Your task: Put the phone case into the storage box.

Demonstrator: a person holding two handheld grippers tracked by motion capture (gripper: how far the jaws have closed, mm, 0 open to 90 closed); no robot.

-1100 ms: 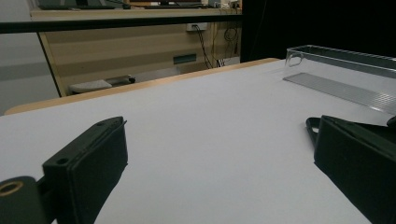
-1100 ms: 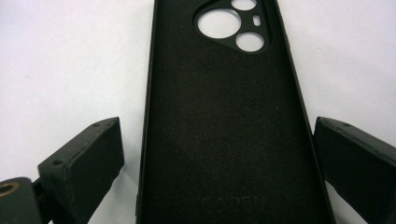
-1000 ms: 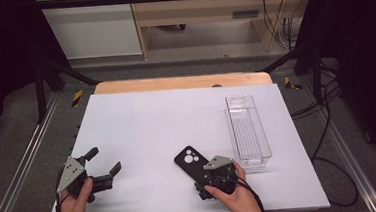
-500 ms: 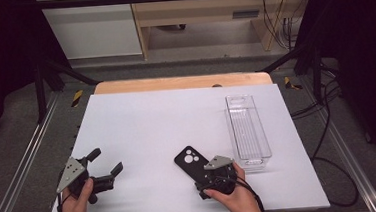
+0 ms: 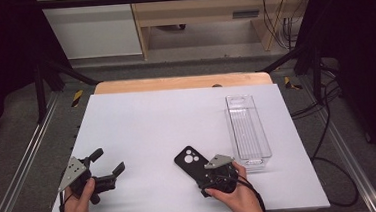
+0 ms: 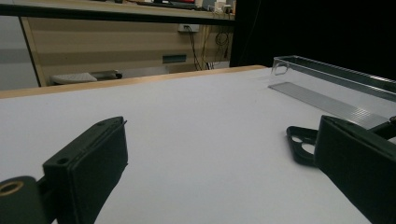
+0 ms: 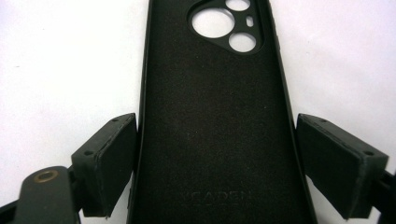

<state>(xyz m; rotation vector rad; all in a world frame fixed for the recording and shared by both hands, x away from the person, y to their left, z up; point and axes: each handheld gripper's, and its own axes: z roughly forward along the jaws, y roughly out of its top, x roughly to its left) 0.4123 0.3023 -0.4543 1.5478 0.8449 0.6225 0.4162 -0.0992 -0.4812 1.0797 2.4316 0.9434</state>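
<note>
Two grippers over a white table (image 5: 176, 117), one in each of the person's hands. Left gripper (image 5: 110, 161) at the near left corner of the table, jaws spread wide with nothing between them; its own view shows bare white surface between the two black pads. Left hand (image 5: 78, 206) wraps the handle from below.

Right gripper (image 5: 206, 177) near the front edge, right of centre. It straddles the near end of a black phone case (image 5: 190, 161). Right gripper view: case (image 7: 215, 116) lies flat, inner side up, camera cut-outs at the far end, faint embossed lettering near the bottom. Jaws sit one on each long side of it; left pad is touching or just beside the case edge, right pad likewise close at the other edge. Cannot tell whether they are actually pressing it. Right hand (image 5: 237, 198) behind the gripper.

Clear plastic tray (image 5: 247, 127), long and narrow, lies on the right part of the table, running front to back, just beside the right gripper's far side. Left gripper view catches the tray (image 6: 327, 79) and the case's camera end (image 6: 301, 144) off to the right.

Beyond the table: wooden board edge (image 5: 182, 82), light wooden furniture and cables on the floor.
</note>
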